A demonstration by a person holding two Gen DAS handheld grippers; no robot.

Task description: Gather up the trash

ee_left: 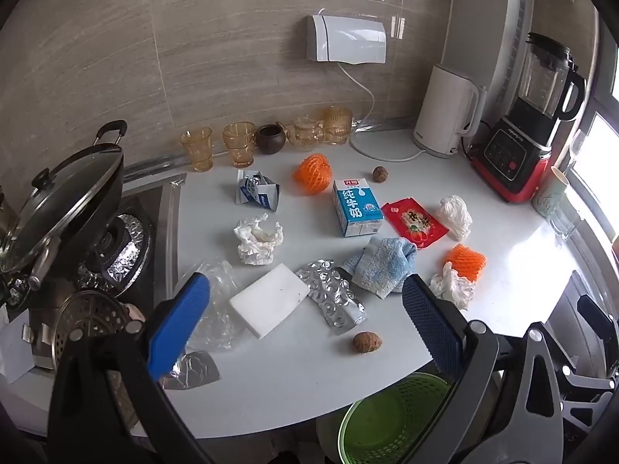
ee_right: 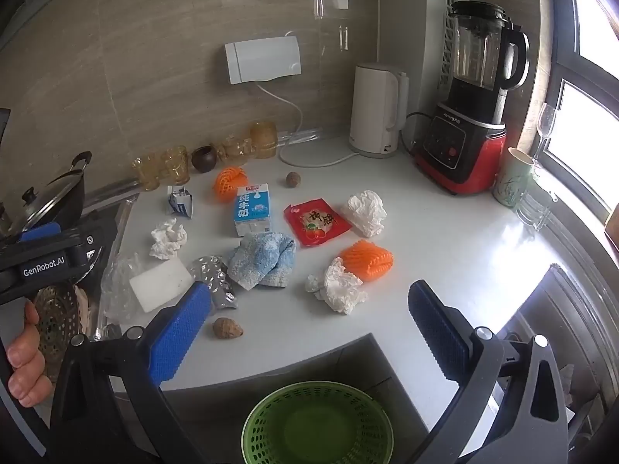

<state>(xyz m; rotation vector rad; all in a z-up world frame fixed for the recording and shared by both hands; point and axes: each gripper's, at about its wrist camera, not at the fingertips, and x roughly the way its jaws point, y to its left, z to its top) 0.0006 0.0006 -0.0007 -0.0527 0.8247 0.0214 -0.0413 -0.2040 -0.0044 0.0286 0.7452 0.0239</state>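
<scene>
Below me the green basket (ee_right: 317, 423) sits empty under the counter edge, and both my left gripper (ee_left: 305, 309) and right gripper (ee_right: 309, 317) hang over the worktop with jaws spread wide, holding nothing. I judge the sensible start is the nearest scrap, the crumpled white tissue (ee_right: 340, 284) just beside the orange foam net (ee_right: 367, 259), pinching it at its bulk so it does not tear. Farther back lie the red wrapper (ee_right: 315, 222) and milk carton (ee_right: 252, 208), for later.

Each hand-held gripper (ee_right: 309, 324) — black frame, blue ribbed pads (ee_right: 178, 332), silver screws — reads "GenRobot.AI".
</scene>
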